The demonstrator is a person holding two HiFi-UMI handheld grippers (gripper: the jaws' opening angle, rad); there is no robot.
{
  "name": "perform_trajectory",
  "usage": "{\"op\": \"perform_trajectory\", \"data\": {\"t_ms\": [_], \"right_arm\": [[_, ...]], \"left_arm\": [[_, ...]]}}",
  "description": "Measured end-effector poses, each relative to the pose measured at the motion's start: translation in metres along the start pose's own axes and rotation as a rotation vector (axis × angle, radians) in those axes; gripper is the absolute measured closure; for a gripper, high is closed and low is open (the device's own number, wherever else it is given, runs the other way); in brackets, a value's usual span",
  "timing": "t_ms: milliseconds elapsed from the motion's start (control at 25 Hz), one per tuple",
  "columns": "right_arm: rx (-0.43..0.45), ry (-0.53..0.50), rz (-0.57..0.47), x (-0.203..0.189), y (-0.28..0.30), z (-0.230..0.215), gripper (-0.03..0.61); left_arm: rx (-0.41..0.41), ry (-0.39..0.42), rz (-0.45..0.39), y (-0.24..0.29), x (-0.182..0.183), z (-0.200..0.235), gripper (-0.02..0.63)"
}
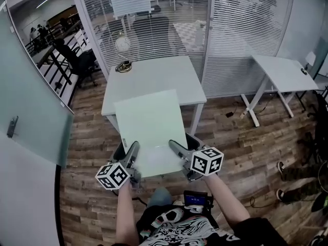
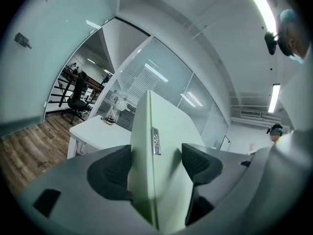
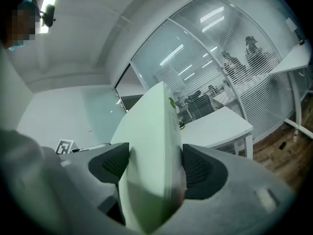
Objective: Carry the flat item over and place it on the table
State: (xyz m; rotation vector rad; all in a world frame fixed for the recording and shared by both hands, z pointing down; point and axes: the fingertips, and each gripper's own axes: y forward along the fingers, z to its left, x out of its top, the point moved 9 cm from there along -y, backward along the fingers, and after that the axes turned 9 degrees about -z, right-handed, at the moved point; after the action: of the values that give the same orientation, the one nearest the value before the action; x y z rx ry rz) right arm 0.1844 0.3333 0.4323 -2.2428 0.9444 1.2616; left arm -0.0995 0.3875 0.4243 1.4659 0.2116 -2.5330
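Observation:
A flat, pale green panel (image 1: 148, 122) hangs level in front of me, its far edge reaching over the near edge of the white table (image 1: 154, 76). My left gripper (image 1: 130, 157) is shut on the panel's near left corner, and my right gripper (image 1: 179, 155) is shut on its near right corner. In the left gripper view the panel (image 2: 164, 131) runs edge-on between the dark pads of the left gripper (image 2: 156, 163), with the table (image 2: 95, 129) beyond. The right gripper view shows the panel (image 3: 151, 131) clamped by the right gripper (image 3: 149, 168), with the table (image 3: 215, 124) behind.
A coiled cable (image 1: 123, 66) and a small fan (image 1: 123, 44) sit at the table's far left corner. A second white table (image 1: 284, 73) stands to the right. An office chair (image 1: 77, 60) is at the left. Glass partitions with blinds close the back. Someone's legs (image 1: 297, 173) show at the right edge.

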Motion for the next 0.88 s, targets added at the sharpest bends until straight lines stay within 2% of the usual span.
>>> {"op": "perform_trajectory", "data": {"t_ms": [240, 440, 640, 880], "right_arm": [[-0.032, 0.031, 0.007, -0.001, 0.012, -0.020, 0.252], [-0.053, 0.050, 0.005, 0.002, 0.047, -0.044, 0.252], [-0.079, 0.058, 0.013, 0.009, 0.109, -0.083, 0.252], [-0.123, 0.049, 0.035, 0.031, 0.207, -0.137, 0.252]], "left_arm": [[-0.007, 0.005, 0.033, 0.027, -0.005, 0.008, 0.295], [-0.018, 0.009, 0.055, 0.070, -0.001, 0.031, 0.295], [-0.018, 0.000, 0.077, 0.136, 0.003, 0.071, 0.295], [-0.027, -0.037, 0.102, 0.239, 0.016, 0.131, 0.295]]}}
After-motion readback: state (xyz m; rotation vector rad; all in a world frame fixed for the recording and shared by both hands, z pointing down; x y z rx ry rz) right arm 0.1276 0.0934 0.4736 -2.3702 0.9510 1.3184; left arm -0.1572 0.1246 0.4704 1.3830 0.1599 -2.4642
